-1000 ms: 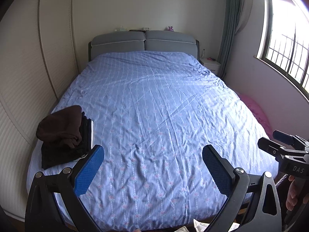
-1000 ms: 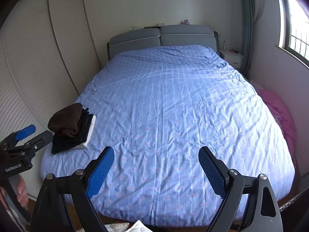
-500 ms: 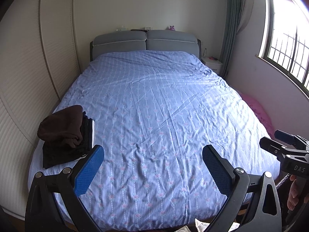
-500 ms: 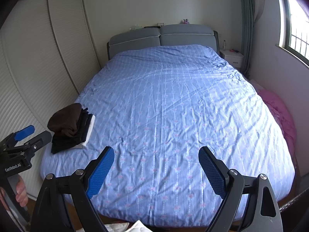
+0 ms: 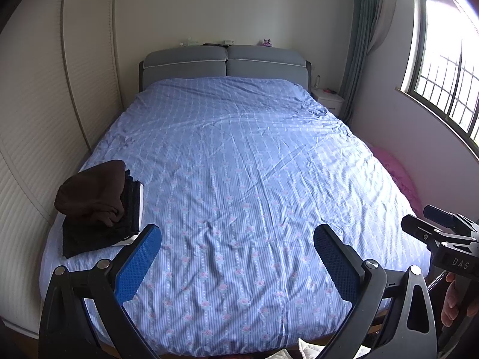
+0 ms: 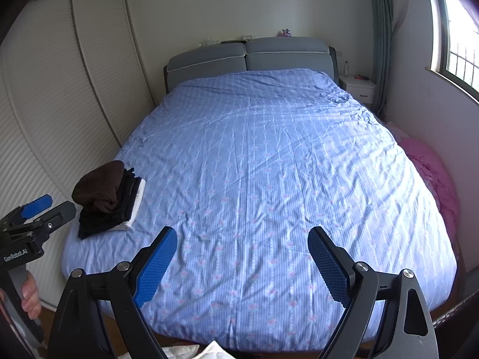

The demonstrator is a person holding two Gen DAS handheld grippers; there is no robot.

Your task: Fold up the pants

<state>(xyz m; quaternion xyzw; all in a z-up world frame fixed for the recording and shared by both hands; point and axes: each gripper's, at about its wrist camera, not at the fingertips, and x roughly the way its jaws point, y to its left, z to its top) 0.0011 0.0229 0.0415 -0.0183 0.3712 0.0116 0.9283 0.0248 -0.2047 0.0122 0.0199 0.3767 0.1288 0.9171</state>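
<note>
A stack of folded dark clothes [image 5: 98,209] with a brown garment on top lies at the near left corner of the bed; it also shows in the right wrist view [image 6: 107,194]. My left gripper [image 5: 236,239] is open and empty, held above the foot of the bed. My right gripper [image 6: 242,242] is open and empty beside it. Each gripper's body shows at the edge of the other's view. No loose pants show on the bed.
A wide bed with a blue patterned cover [image 5: 239,164] fills both views. A louvred wardrobe [image 6: 60,104] stands on the left. A pink cloth heap [image 6: 434,173] lies at the right, below a window. A white nightstand [image 6: 359,88] stands by the grey headboard. White cloth [image 6: 209,351] lies below the bed's foot.
Both grippers have drifted back slightly from the bed. Both stay open and empty. The clothes stack has not moved.
</note>
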